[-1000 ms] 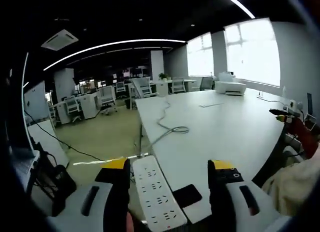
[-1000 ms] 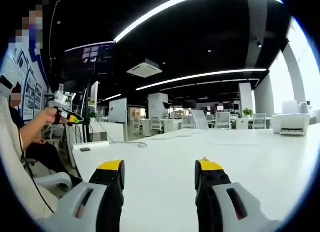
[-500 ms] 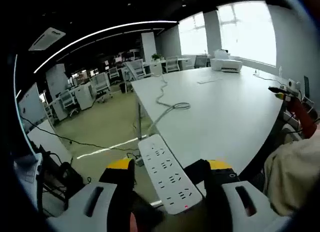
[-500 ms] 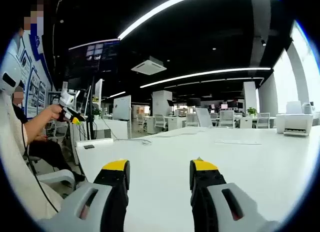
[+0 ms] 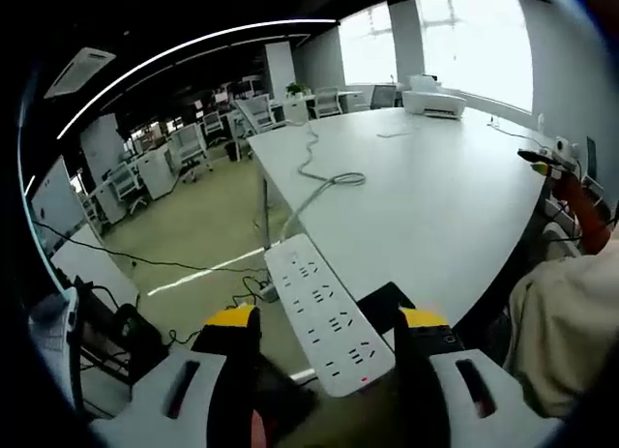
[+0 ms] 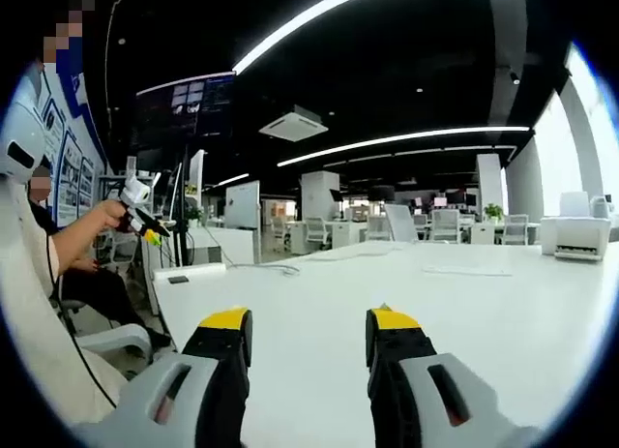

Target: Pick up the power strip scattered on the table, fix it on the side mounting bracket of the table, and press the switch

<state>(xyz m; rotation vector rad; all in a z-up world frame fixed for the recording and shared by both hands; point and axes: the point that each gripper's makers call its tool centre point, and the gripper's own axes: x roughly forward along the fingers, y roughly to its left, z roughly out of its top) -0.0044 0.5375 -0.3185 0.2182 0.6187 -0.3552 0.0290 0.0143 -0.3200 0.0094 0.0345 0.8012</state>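
The white power strip [image 5: 324, 317] lies slanted at the near corner of the white table [image 5: 445, 216], its red-lit switch end nearest me. Its grey cable [image 5: 324, 182] runs away across the table. A flat black piece [image 5: 385, 301] shows just under the strip's right side. My left gripper [image 5: 326, 324] is open, one jaw on each side of the strip with a gap to both. The same gripper [image 6: 145, 230] is held in a person's hand over the table's far left corner. My right gripper [image 6: 308, 322] hovers open above the bare tabletop [image 6: 464, 313]; it [image 5: 538, 162] also appears at the table's right edge.
A white printer [image 5: 433, 102] stands at the table's far end, also seen at right as the printer [image 6: 578, 237]. Left of the table are open floor [image 5: 193, 245], black cables, desks and office chairs. A person's sleeve [image 5: 566, 322] is close at right.
The left view has pulled back and up from the table corner, so the strip sits higher between the jaws. The right jaws have narrowed slightly.
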